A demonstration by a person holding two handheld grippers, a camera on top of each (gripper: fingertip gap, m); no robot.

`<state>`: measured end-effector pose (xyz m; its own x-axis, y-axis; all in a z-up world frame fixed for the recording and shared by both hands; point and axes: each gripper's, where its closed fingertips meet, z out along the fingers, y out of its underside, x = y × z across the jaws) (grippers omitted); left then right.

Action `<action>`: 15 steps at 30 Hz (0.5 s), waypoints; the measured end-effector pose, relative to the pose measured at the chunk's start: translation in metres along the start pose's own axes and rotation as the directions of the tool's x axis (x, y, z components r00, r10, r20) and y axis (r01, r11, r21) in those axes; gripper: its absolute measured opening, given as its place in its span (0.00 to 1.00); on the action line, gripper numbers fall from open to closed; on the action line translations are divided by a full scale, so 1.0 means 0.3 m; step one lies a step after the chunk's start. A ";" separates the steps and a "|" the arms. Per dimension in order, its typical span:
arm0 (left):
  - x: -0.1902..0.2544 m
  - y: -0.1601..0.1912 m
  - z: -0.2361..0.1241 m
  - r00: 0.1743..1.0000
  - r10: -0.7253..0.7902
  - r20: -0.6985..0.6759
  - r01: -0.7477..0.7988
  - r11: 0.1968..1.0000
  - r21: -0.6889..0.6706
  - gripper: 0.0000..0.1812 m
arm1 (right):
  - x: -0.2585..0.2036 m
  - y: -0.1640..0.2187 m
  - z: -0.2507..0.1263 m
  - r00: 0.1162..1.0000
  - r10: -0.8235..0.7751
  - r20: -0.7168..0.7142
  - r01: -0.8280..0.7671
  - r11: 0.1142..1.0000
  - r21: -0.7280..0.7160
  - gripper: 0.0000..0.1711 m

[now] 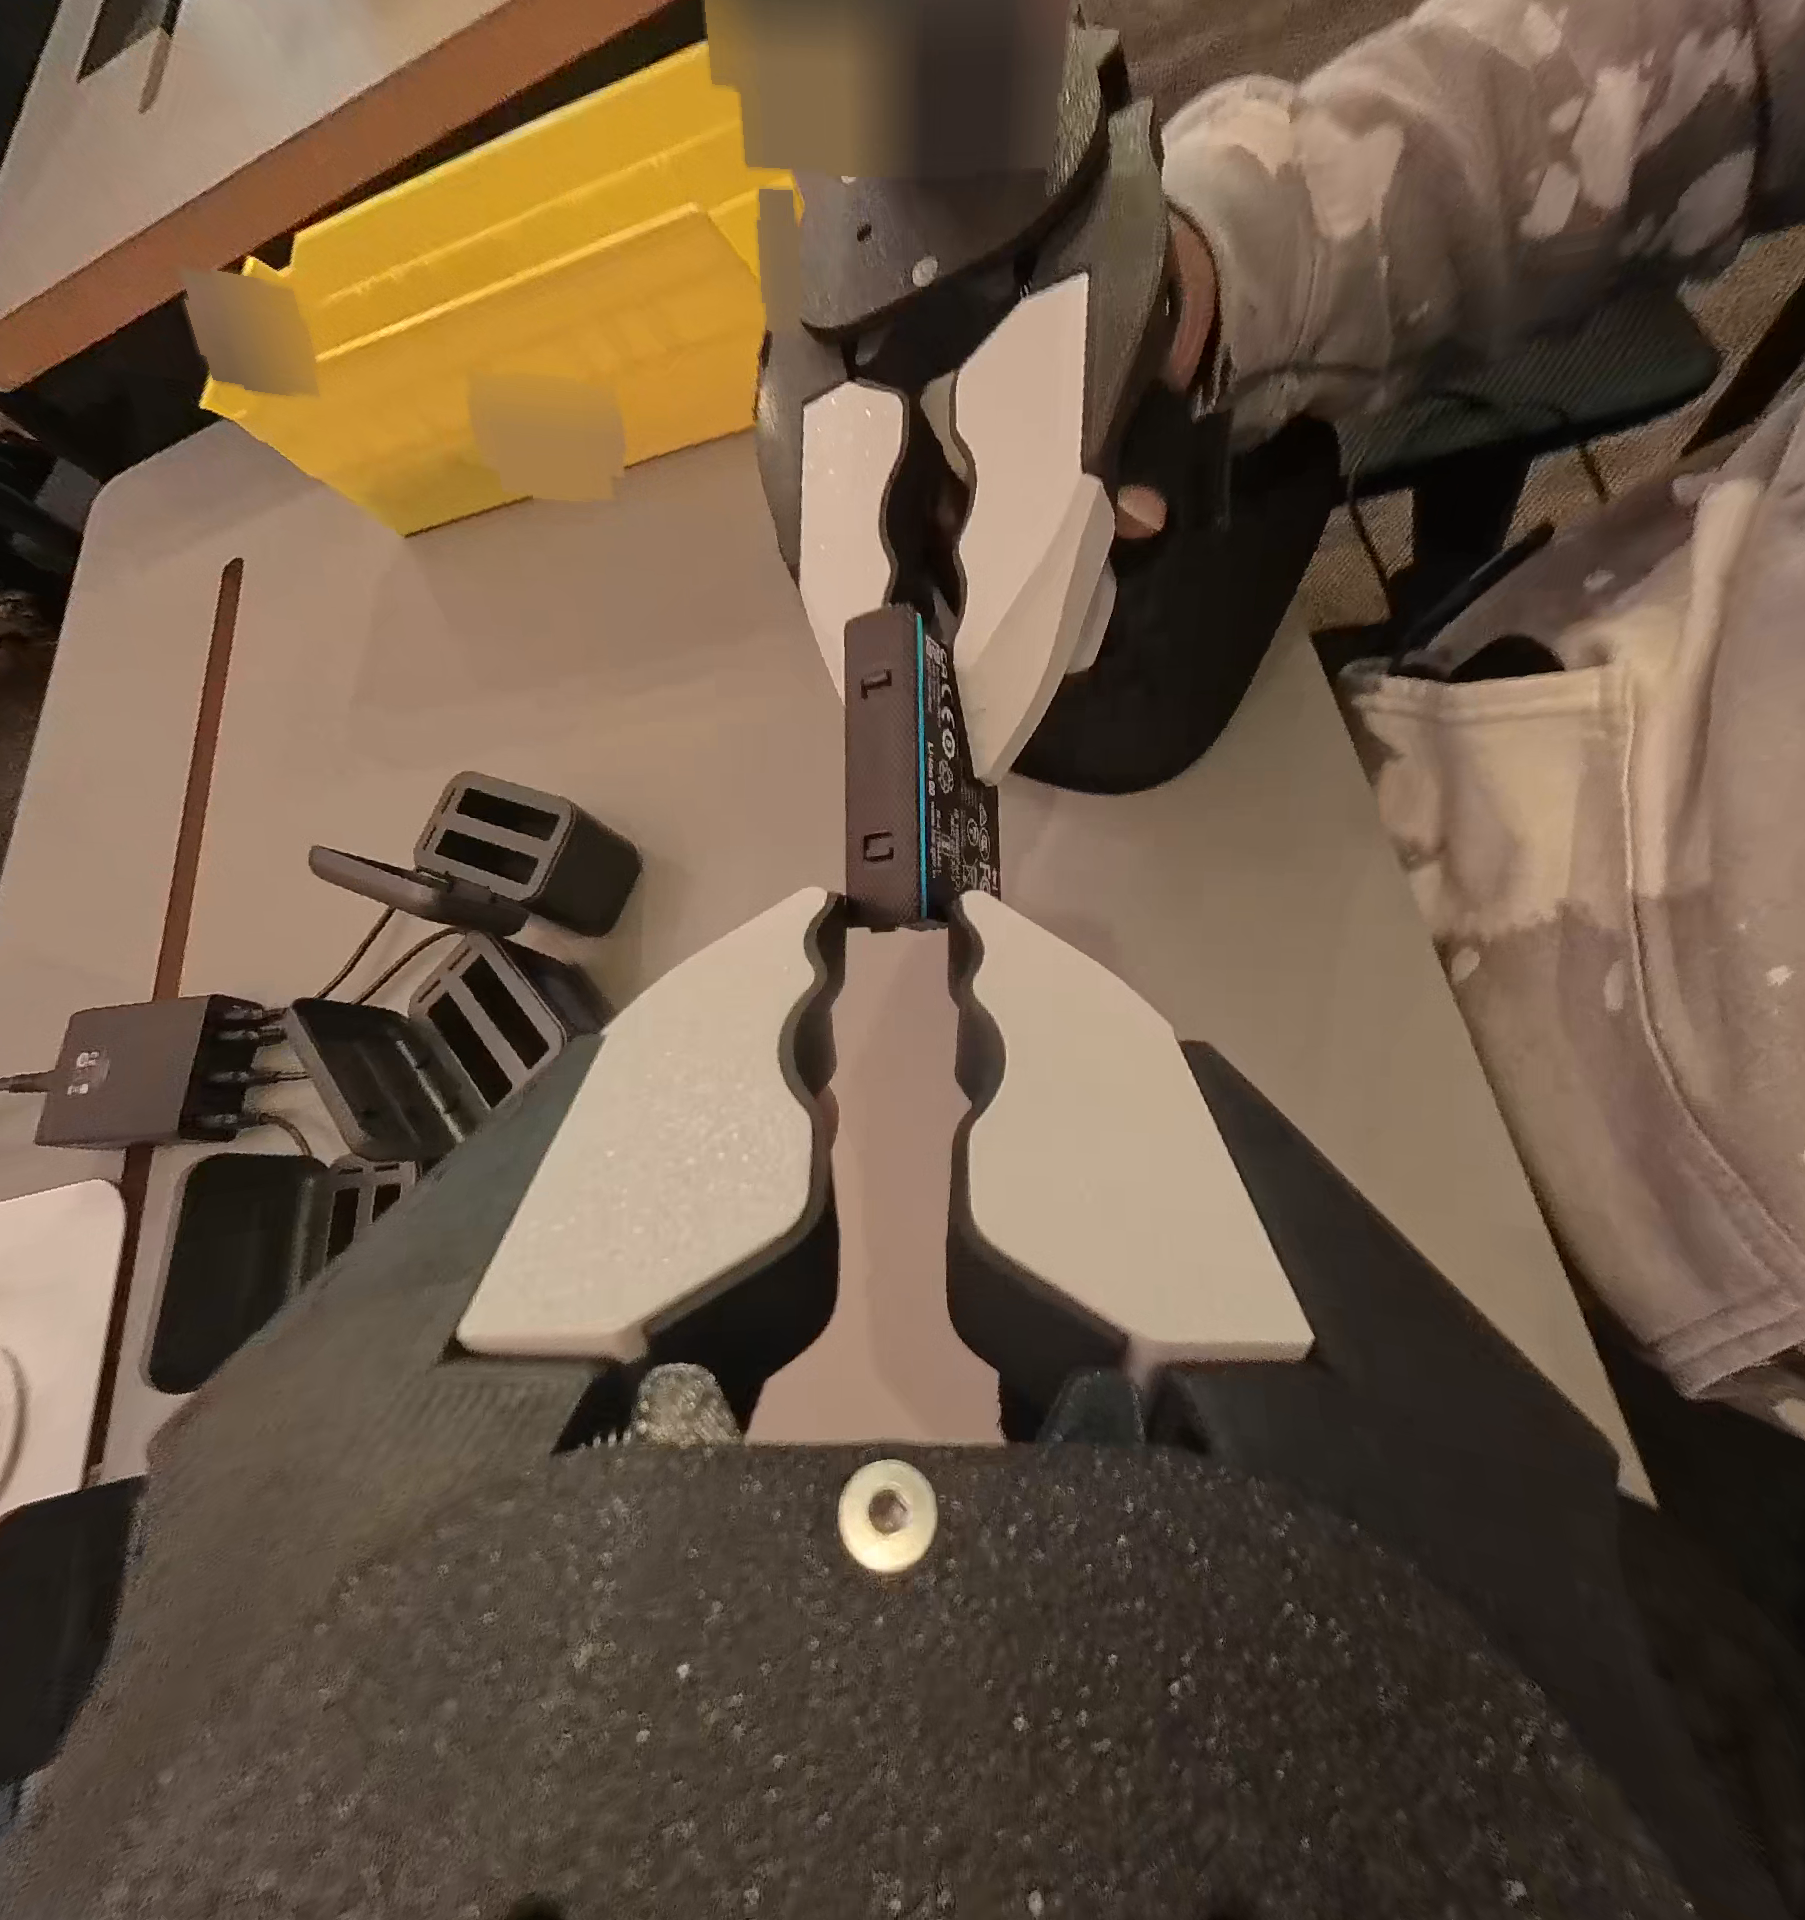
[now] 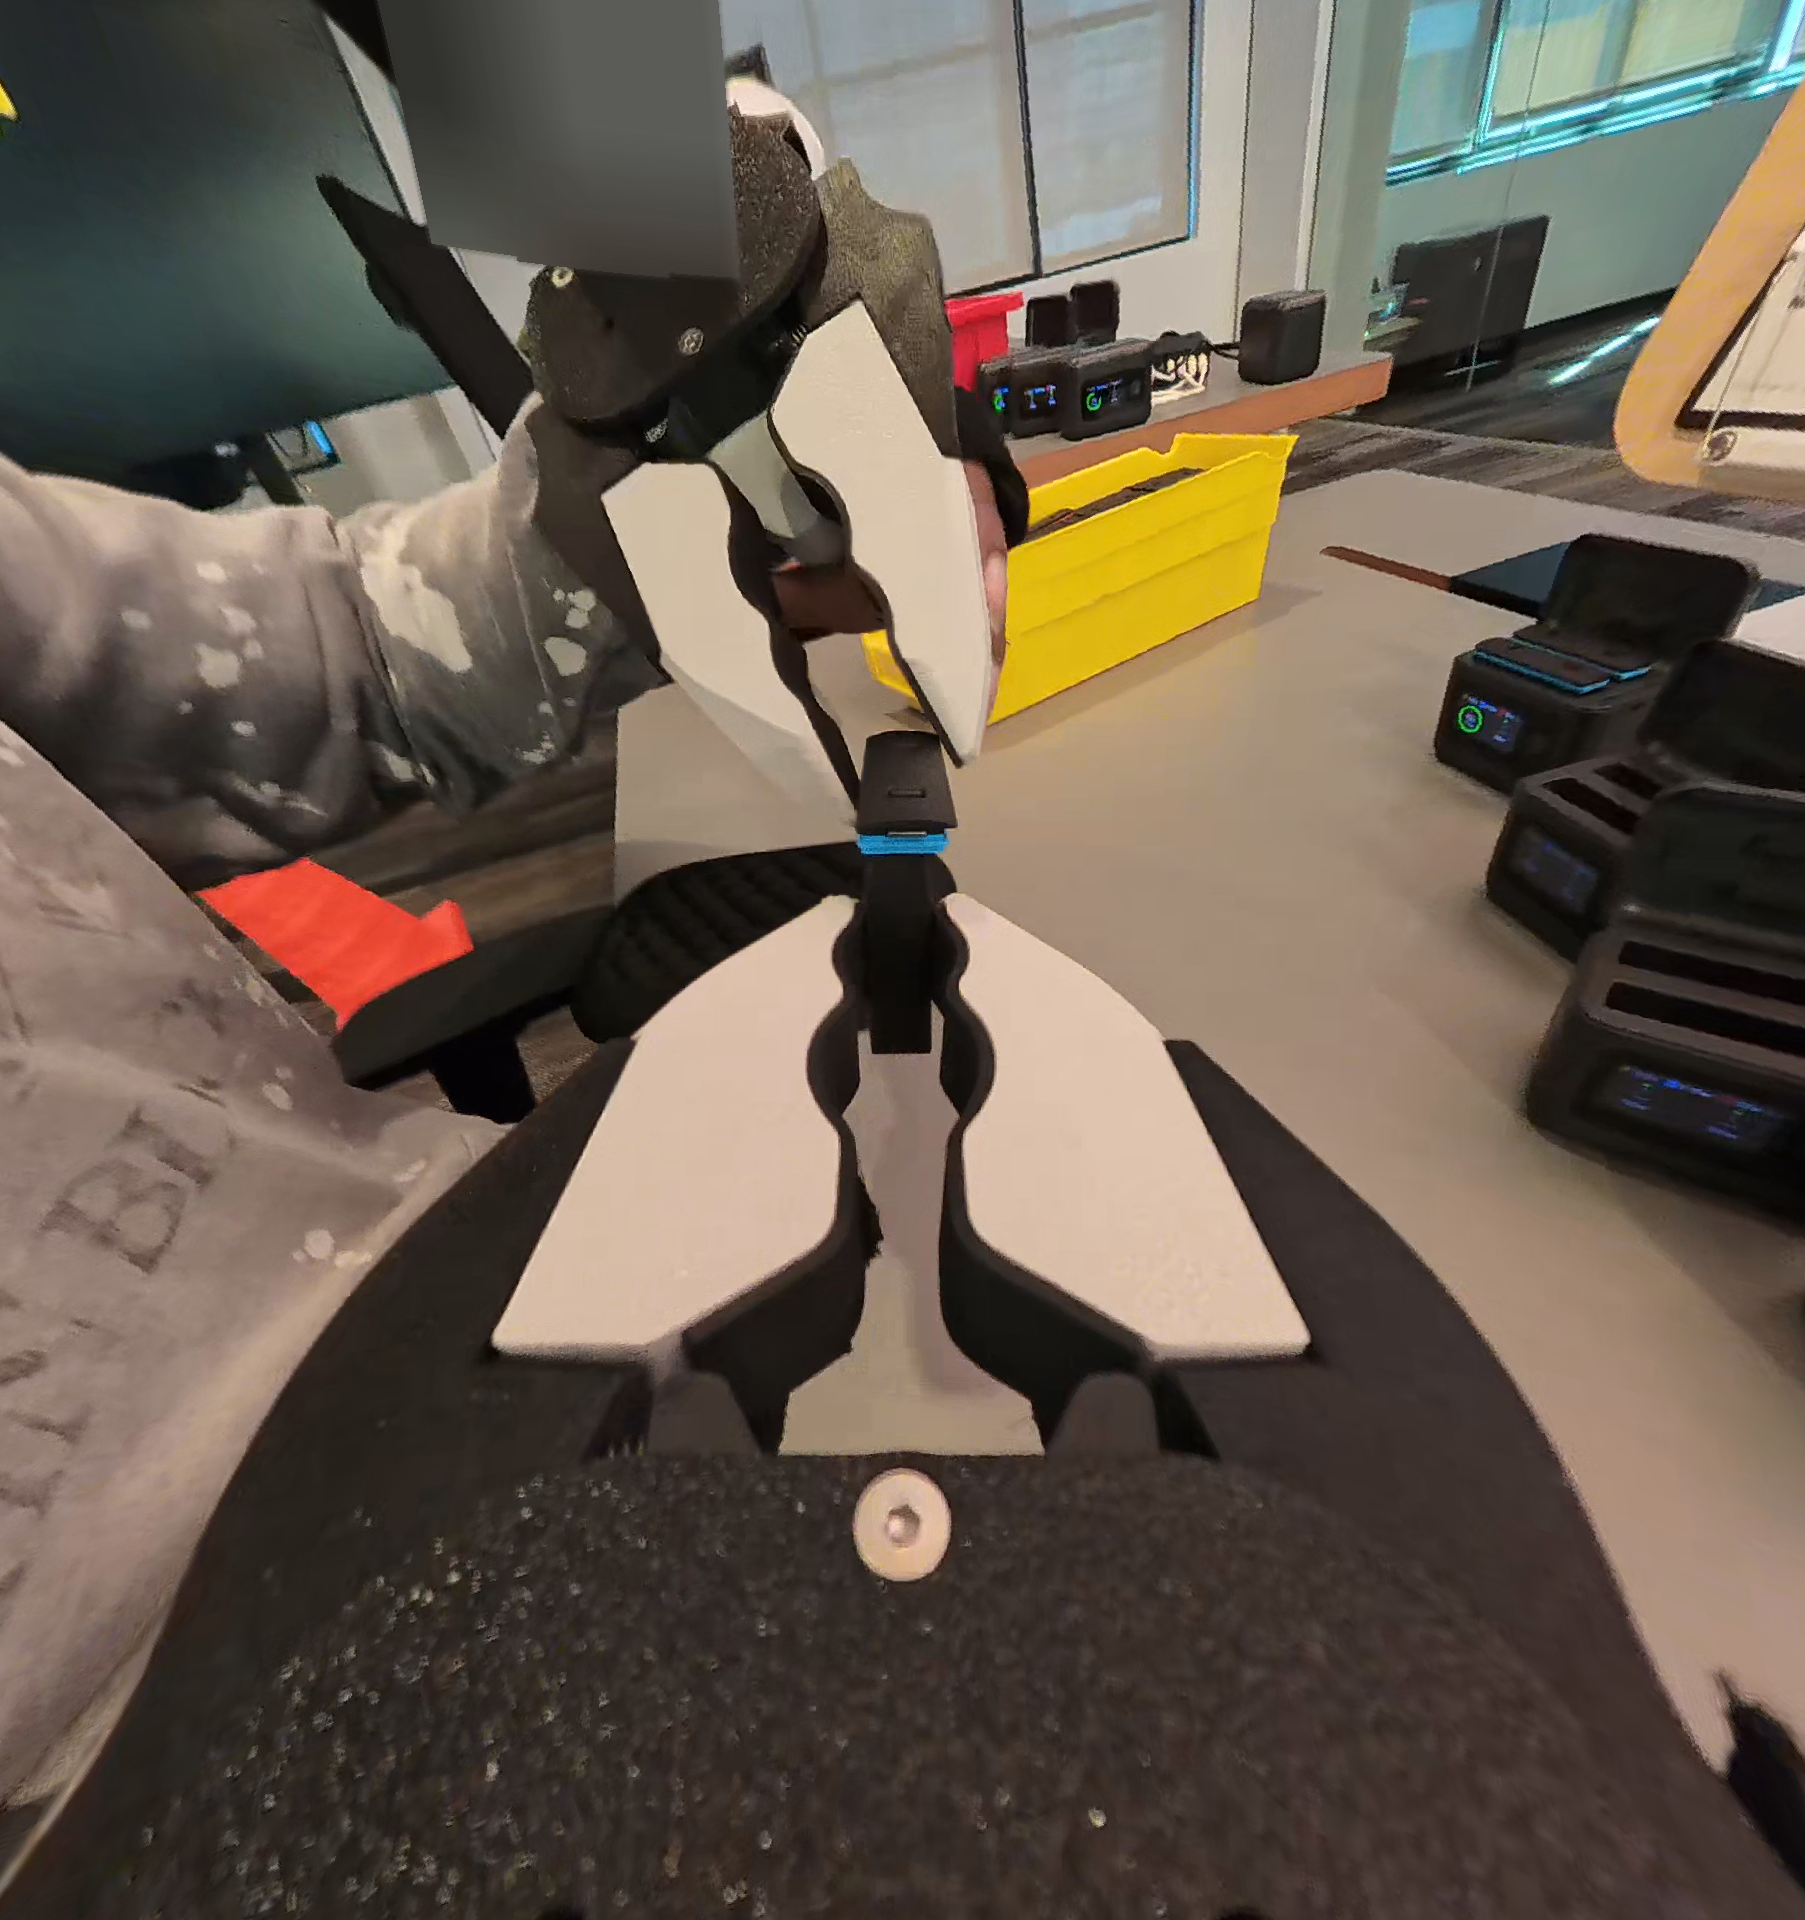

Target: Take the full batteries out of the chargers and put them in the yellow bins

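A black battery with a blue band [image 1: 882, 769] hangs in the air between my two grippers, above the grey table [image 1: 565, 675]. My left gripper [image 1: 893, 906] is shut on its near end. My right gripper [image 2: 900, 920] is shut on the battery [image 2: 903, 800] from the opposite side, deep between its fingers. In the left wrist view the right gripper [image 1: 924, 634] faces me. In the right wrist view the left gripper [image 2: 903, 764] comes down from above. The yellow bins [image 1: 524, 343] stand at the table's far side, and a yellow bin [image 2: 1137, 561] holding dark batteries shows behind the left gripper. Black chargers [image 1: 524, 862] sit to the left.
Several open chargers [image 2: 1708, 1091] with lit screens crowd the table's right side, one [image 2: 1542, 707] holding batteries. A black power hub [image 1: 119, 1081] with cables lies by them. A red bin [image 2: 326, 935] and a black chair [image 2: 700, 925] stand below the table edge. A person's grey sleeve [image 2: 254, 644] is on the left. My left and right fingertips are right by each other.
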<state>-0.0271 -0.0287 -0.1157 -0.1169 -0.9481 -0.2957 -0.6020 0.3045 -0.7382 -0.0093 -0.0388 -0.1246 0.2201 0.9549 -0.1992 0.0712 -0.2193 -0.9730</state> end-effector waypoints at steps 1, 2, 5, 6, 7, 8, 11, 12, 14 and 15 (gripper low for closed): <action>-0.004 -0.012 -0.006 1.000 -0.016 -0.010 0.016 1.000 0.008 0.10 | 0.002 -0.007 -0.005 1.000 0.008 0.001 -0.008 1.000 0.004 0.06; -0.007 -0.020 -0.008 0.999 -0.029 -0.016 0.029 1.000 0.007 0.11 | 0.001 -0.012 -0.009 1.000 0.014 0.004 -0.014 1.000 0.008 0.06; -0.001 -0.036 0.004 0.998 -0.036 -0.045 0.036 0.999 -0.008 0.15 | -0.008 -0.019 -0.015 0.999 0.030 0.024 -0.031 0.999 0.019 0.06; -0.001 -0.040 0.014 0.998 -0.041 -0.047 0.040 0.999 -0.014 0.16 | -0.013 -0.019 -0.015 0.999 0.031 0.032 -0.032 0.999 0.020 0.06; 0.003 -0.043 0.025 0.997 -0.048 -0.060 0.047 0.999 -0.022 0.17 | -0.018 -0.019 -0.014 0.999 0.028 0.037 -0.029 0.999 0.020 0.06; 0.011 -0.047 0.036 0.995 -0.056 -0.077 0.054 0.998 -0.025 0.17 | -0.021 -0.016 -0.013 0.999 0.024 0.039 -0.025 1.000 0.016 0.06; 0.035 -0.052 0.068 0.989 -0.079 -0.126 0.074 0.996 -0.047 0.11 | -0.021 0.003 -0.007 1.000 -0.010 0.021 0.010 1.000 -0.017 0.06; 0.042 -0.047 0.077 0.987 -0.080 -0.136 0.072 0.995 -0.064 0.10 | -0.021 0.010 -0.007 1.000 -0.025 0.013 0.025 0.999 -0.028 0.06; 0.047 -0.039 0.088 0.987 -0.080 -0.143 0.069 0.994 -0.079 0.10 | -0.015 0.026 -0.011 0.999 -0.054 -0.002 0.053 0.997 -0.049 0.06; 0.052 -0.038 0.093 0.985 -0.090 -0.150 0.078 0.994 -0.083 0.09 | -0.016 0.032 -0.014 0.998 -0.067 -0.005 0.066 0.996 -0.055 0.06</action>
<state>0.0000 -0.0444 -0.1289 -0.1799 -0.9745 -0.1339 -0.6726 0.2212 -0.7061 -0.0056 -0.0462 -0.1325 0.2194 0.9665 -0.1332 0.1390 -0.1661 -0.9763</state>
